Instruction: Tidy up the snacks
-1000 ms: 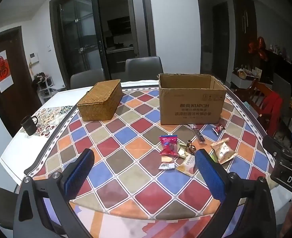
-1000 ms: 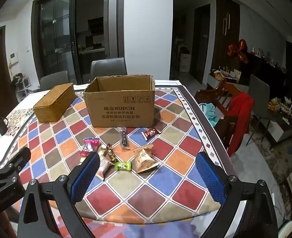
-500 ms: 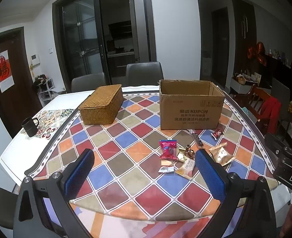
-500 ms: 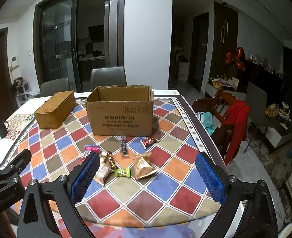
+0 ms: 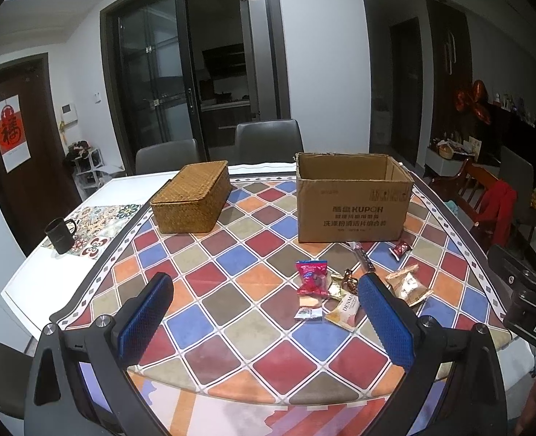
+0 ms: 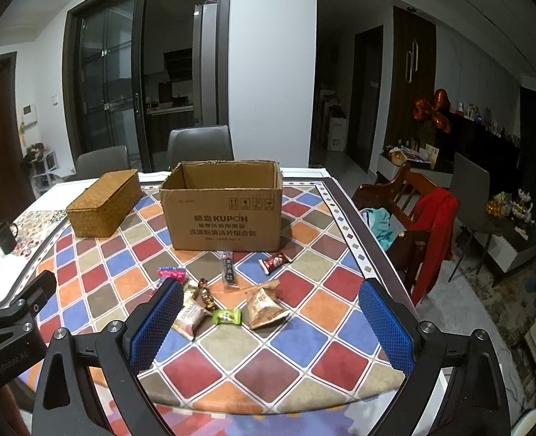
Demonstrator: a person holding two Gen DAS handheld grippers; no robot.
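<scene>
The inside bottom of the cardboard box [image 6: 221,214] is hidden by its front wall. A blue finger [image 6: 157,321] covers part of the pink snack [image 6: 172,273]. The small writing on the wrappers cannot be read.

Both views are lit evenly by indoor light from overhead, moderately bright on the table [image 5: 231,290] and dimmer toward the dark glass doors [image 5: 180,101] at 12 o'clock. The cardboard box [image 6: 224,214] throws a soft shadow toward 3 o'clock. Fisheye bending curves walls and ceiling lines, with black vignette in the corners. Focus is sharp centrally, softer at the rim, with slight grain
</scene>
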